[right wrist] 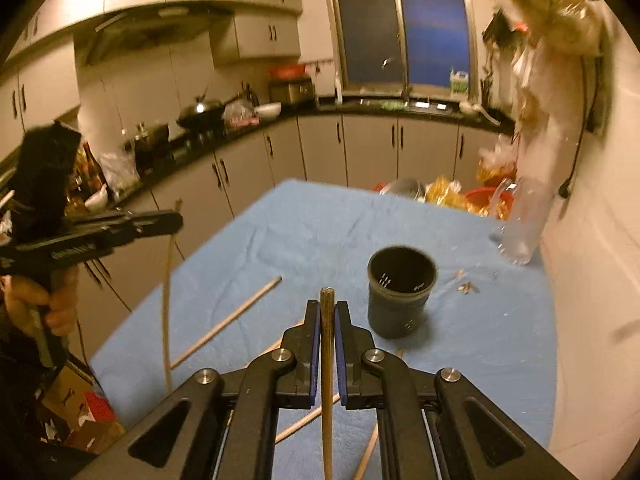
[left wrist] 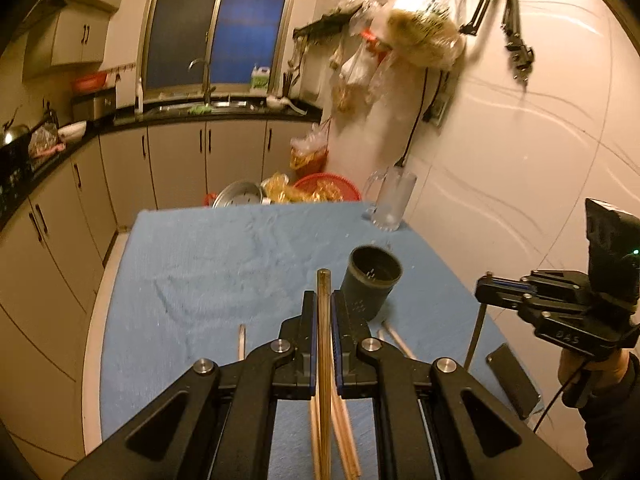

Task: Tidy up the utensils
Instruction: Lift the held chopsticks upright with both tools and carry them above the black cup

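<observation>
On the blue cloth-covered table (right wrist: 304,232) stands the dark round plastic holder cup (right wrist: 401,290), upright and open-mouthed, at about one o'clock from each set of fingers. It sits just right of the right gripper (right wrist: 327,312), which looks the nearer, though blur makes that uncertain. The left gripper (left wrist: 323,312) is clamped on a pale wooden chopstick (left wrist: 324,360); the right pinches a darker wooden chopstick (right wrist: 327,380). Both sticks run along the fingers, tips forward. More loose wooden chopsticks (right wrist: 228,320) lie flat at nine o'clock.
</observation>
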{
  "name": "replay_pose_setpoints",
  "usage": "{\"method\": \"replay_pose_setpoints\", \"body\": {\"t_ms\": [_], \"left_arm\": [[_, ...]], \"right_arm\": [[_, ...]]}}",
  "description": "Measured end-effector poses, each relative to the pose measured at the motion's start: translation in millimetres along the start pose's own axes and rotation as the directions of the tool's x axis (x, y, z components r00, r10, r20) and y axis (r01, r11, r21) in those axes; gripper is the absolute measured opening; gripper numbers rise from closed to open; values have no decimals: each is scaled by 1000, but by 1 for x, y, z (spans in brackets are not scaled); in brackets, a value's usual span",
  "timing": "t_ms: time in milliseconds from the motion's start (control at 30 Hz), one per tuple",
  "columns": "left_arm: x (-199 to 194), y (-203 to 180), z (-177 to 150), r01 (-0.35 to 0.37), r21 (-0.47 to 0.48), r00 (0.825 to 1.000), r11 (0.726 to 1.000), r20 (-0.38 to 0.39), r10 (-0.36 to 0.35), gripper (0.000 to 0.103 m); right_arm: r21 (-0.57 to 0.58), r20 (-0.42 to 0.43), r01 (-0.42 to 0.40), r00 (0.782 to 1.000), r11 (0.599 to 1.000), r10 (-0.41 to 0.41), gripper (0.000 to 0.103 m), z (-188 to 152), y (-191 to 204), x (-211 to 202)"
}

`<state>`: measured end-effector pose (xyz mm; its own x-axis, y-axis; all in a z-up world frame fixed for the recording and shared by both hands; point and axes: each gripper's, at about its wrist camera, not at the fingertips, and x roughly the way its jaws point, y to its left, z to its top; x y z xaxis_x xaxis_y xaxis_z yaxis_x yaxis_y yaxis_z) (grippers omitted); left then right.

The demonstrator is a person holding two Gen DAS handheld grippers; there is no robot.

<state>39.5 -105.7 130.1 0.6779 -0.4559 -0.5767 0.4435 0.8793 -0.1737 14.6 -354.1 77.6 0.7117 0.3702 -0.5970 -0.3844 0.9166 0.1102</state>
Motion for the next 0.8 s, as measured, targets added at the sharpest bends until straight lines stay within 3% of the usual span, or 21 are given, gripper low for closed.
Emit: {"method": "replay_pose_setpoints", "body": {"t_ms": [267, 500, 800], "left_arm": [[-18, -15, 31, -26, -45, 992, 999, 125, 32, 7], [-8, -20, 55, -72, -60, 977, 996, 196, 82, 7], [26, -20, 71, -51, -135, 950, 990, 298, 90, 7]], "right_arm": [[14, 106, 5, 994, 1000, -7, 8, 20, -2, -51], [57, 170, 1, 985, 998, -10, 8, 44, -6, -65], [148, 323, 30, 943, 989, -76, 8, 64, -18, -88]]}}
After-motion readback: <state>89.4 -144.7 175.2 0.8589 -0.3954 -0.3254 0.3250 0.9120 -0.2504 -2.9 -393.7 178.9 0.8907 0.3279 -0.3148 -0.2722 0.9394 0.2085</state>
